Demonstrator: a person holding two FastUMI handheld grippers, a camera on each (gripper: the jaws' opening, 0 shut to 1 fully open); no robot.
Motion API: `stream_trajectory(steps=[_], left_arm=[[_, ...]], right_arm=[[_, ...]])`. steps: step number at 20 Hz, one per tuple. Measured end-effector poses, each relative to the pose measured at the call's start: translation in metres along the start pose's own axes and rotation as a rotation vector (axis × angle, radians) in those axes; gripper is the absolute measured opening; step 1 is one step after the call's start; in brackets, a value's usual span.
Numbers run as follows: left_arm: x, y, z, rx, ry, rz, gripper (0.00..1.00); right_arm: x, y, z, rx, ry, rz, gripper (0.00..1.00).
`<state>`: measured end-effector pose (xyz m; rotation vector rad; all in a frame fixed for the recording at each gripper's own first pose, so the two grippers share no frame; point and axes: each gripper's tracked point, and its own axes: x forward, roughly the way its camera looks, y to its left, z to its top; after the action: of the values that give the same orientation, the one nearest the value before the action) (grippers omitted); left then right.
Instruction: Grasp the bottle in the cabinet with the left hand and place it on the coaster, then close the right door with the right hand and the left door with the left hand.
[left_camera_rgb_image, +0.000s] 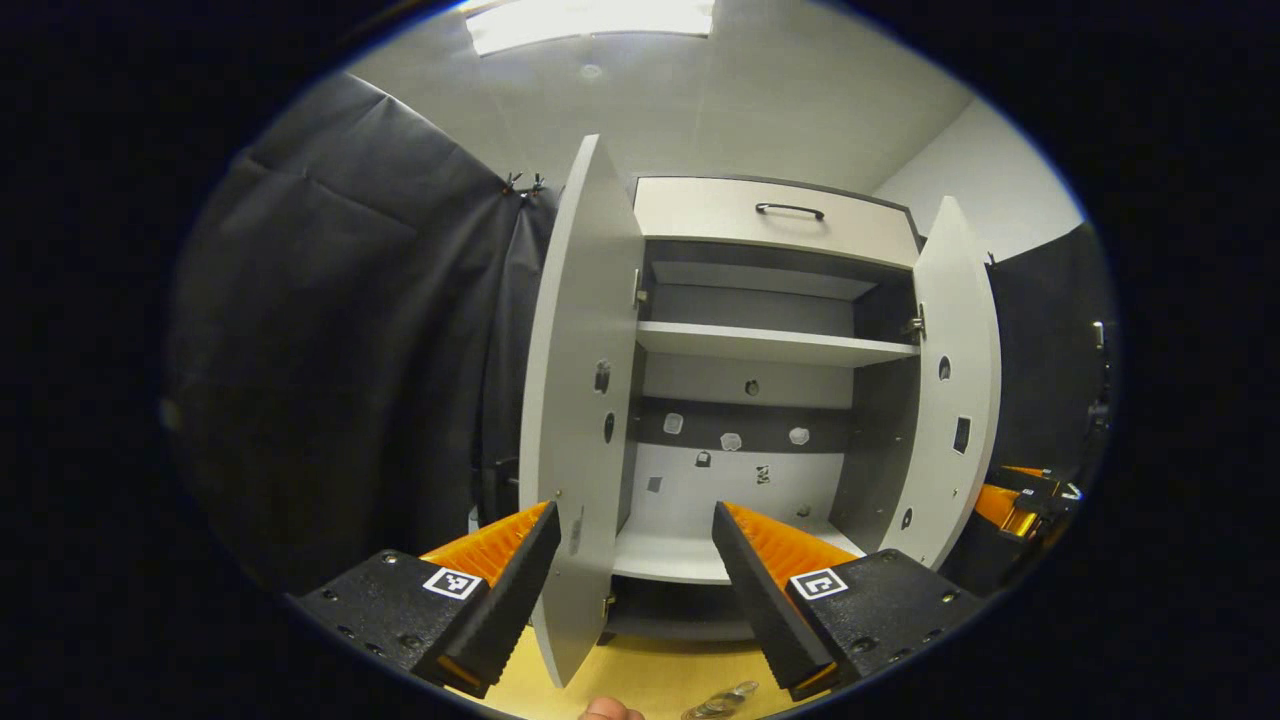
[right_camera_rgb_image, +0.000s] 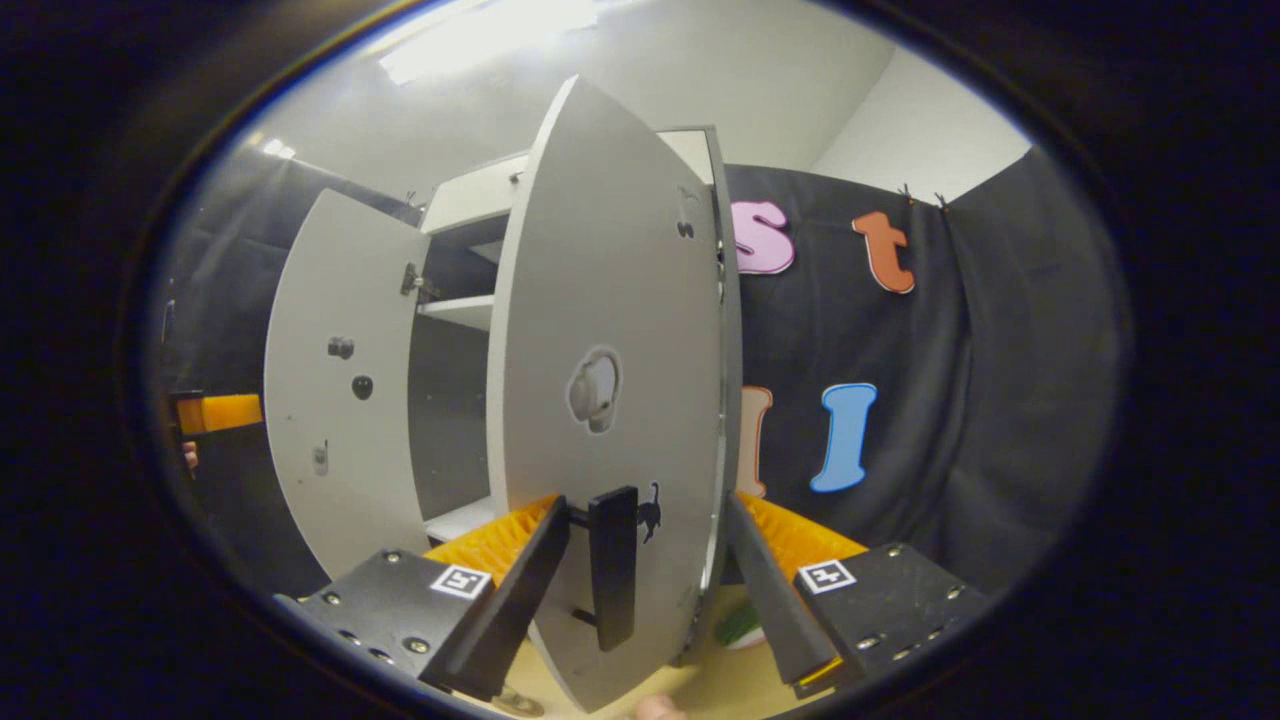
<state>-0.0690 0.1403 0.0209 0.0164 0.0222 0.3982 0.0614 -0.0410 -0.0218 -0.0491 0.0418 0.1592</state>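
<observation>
L gripper (left_camera_rgb_image: 634, 560) astride left door (left_camera_rgb_image: 570, 420) edge; R gripper (right_camera_rgb_image: 648, 555) astride right door (right_camera_rgb_image: 610, 400).

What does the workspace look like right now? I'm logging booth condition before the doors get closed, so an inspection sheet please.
Surface: yellowish tabletop under the cabinet.
Job's things: cabinet with both doors open; shelves look bare. Left door stands between the left gripper's fingers. Right door stands between the right gripper's fingers, its black handle close to them. A clear object lies at the bottom edge, possibly the bottle; coaster not identified.
Clutter: small green item on the table.
Grippers: left gripper open; right gripper open.
Cables: nothing seen.
Surroundings: black cloth wall, white ceiling.
</observation>
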Motion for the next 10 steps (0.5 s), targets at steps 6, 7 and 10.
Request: stream_trajectory(steps=[6,7,10], left_arm=[[-0.001,0.012,-0.001,-0.005,0.0,0.052,0.93],[-0.002,0.02,-0.002,-0.007,0.001,0.062,0.96],[-0.007,0.03,-0.003,-0.014,0.003,0.085,0.96]], right_arm=[[0.027,0.028,-0.004,0.046,0.008,0.058,0.98],[0.03,0.034,-0.006,0.056,0.008,0.069,0.97],[0.052,0.05,-0.014,0.105,0.025,0.095,0.98]])
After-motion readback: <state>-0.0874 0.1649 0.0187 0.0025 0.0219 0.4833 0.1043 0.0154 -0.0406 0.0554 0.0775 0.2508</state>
